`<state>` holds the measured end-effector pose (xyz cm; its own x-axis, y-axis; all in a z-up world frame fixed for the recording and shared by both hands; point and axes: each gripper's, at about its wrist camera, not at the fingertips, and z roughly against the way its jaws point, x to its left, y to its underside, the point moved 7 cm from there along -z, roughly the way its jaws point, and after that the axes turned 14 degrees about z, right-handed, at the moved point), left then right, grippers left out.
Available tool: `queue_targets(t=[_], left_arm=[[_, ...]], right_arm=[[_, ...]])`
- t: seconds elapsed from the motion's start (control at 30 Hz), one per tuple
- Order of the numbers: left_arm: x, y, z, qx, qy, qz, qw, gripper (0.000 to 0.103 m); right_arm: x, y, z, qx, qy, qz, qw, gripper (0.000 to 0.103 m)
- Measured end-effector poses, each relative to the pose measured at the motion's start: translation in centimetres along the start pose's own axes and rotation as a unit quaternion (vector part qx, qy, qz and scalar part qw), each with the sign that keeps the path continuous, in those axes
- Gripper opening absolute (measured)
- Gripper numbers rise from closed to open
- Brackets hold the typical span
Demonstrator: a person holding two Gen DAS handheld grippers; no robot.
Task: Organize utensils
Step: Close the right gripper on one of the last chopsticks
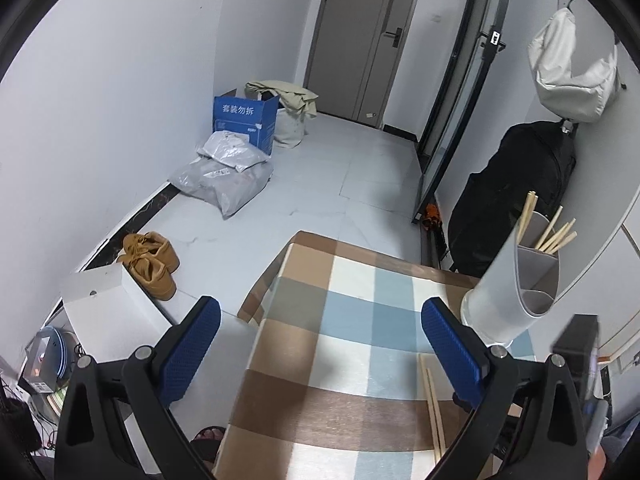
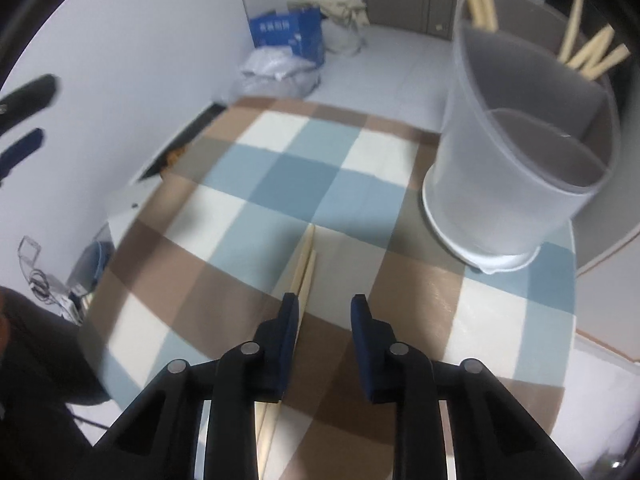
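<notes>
The right gripper [image 2: 325, 300] with blue pads is hanging low over the checked brown, blue and white tablecloth [image 2: 280, 168]. Its jaws are standing a little apart, holding nothing. A pair of pale wooden chopsticks [image 2: 305, 260] is lying flat on the cloth, passing under its left finger. The grey plastic divided utensil holder [image 2: 500, 168], with more chopsticks inside, is standing at the far right. The left gripper [image 1: 320, 320] is hanging wide apart and empty above the cloth.

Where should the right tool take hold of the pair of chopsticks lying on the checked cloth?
Grip the chopsticks around mid-length, from straight above, fingers either side. They lie flat and parallel on the tablecloth, pointing away, so a crosswise pinch catches both. The right tool sits slightly right of them, its left finger over them; shift left first.
</notes>
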<state>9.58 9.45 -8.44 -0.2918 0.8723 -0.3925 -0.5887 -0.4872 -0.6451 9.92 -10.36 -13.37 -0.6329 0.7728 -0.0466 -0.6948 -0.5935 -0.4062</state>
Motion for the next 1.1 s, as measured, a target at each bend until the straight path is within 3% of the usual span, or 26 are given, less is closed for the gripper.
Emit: queue_targets(t=[0.27,0.6,0.73,0.9,1.1], left_arm=[[0.6,-0.3,0.0,0.007,0.001,0.012,0.9999,0.098],[1.5,-0.6,-0.2,0.021,0.0,0.031,0.9993,0.098],[2.1,-0.7,-0.5,0.026,-0.007,0.039,0.9989,0.098],[2.7,-0.6,-0.8,0.03,-0.019,0.041,0.9985,0.098],[2.5,0.0,-1.3,0.041,-0.028,0.03,0.9983,0.098]], right_arm=[[0.6,-0.7,-2.9,0.052,-0.018,0.007,0.998,0.013],[1.4,-1.7,-4.1,0.096,0.028,0.046,0.994,0.013],[1.1,-2.3,-4.5,0.091,0.03,0.037,0.995,0.012],[1.0,-2.4,-3.8,0.063,0.012,0.022,0.998,0.004],[0.1,-2.7,0.1,-0.007,0.011,-0.002,1.0,0.003]])
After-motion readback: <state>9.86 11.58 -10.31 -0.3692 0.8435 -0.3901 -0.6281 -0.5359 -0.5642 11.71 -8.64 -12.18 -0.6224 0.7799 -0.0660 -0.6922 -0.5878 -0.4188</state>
